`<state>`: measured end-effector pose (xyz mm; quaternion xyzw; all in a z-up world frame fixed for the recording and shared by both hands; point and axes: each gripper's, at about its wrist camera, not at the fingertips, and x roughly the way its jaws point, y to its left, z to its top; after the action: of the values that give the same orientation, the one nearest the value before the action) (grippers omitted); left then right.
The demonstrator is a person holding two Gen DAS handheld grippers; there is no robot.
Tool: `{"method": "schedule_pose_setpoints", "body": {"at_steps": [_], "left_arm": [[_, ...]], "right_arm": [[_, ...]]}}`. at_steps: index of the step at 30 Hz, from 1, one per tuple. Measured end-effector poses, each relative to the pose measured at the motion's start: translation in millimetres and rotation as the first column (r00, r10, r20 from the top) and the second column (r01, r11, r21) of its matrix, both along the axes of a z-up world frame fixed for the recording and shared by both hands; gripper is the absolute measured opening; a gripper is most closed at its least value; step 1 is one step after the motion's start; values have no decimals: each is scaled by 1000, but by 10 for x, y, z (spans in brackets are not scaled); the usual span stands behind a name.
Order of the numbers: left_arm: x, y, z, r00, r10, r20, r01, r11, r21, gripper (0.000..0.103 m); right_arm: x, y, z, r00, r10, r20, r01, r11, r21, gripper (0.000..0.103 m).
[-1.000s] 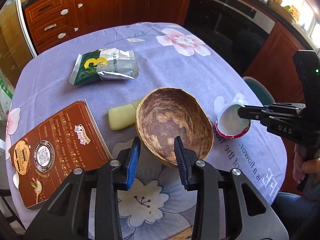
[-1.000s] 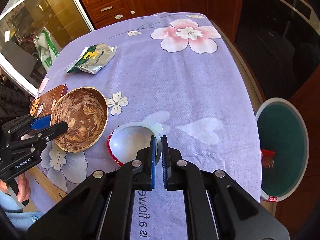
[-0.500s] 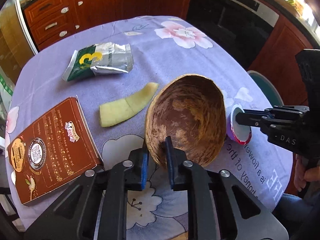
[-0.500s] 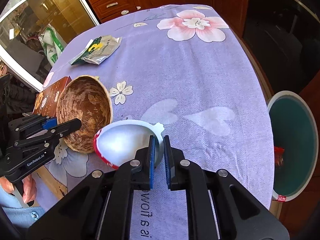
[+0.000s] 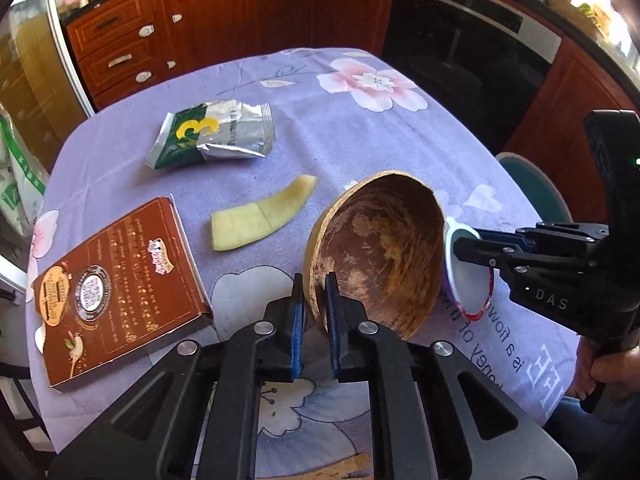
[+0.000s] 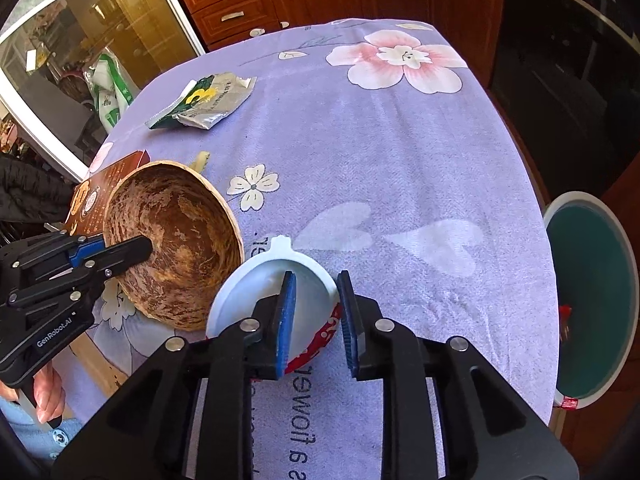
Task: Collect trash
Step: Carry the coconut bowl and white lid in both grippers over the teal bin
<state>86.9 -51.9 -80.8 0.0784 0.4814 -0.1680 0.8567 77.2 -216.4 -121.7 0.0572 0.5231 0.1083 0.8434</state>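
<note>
Now the left tool (image 5: 314,300), having just closed, clamps the rough, round coconut shell (image 5: 380,256) by its rim; the right tool (image 6: 316,300) pinches the smooth white plastic cup (image 6: 256,300), empty inside.

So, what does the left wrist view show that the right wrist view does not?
Only the left wrist view: the whole melon peel strip and the box's full printed face. Only the right wrist view: the bin's teal inside, holding something red, and the plastic bag behind the glass. Both: the coconut shell in the left gripper, the white cup in the right gripper, the foil packet.
</note>
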Motion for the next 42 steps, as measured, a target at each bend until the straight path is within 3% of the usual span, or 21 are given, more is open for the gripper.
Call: {"method": "schedule_pose_setpoints", "body": {"at_steps": [3, 16, 30, 35, 42], "left_arm": [[-20, 45, 41, 1000, 19, 6, -19, 1000, 7, 7], [-114, -290, 339, 998, -10, 68, 9, 1000, 17, 7], [-75, -899, 742, 980, -144, 136, 147, 989, -13, 7], [-38, -1347, 758, 965, -223, 136, 225, 974, 1, 7], [-77, -2326, 513, 922, -379, 79, 379, 925, 14, 7]], "right_arm": [[-54, -49, 53, 1000, -7, 9, 7, 1000, 17, 6], [-295, -605, 479, 981, -154, 115, 151, 988, 35, 5], [-691, -1539, 869, 908, -353, 224, 350, 935, 55, 5], [-839, -1927, 855, 873, -428, 232, 425, 903, 66, 5], [-1030, -2466, 745, 825, -522, 218, 524, 850, 52, 5]]}}
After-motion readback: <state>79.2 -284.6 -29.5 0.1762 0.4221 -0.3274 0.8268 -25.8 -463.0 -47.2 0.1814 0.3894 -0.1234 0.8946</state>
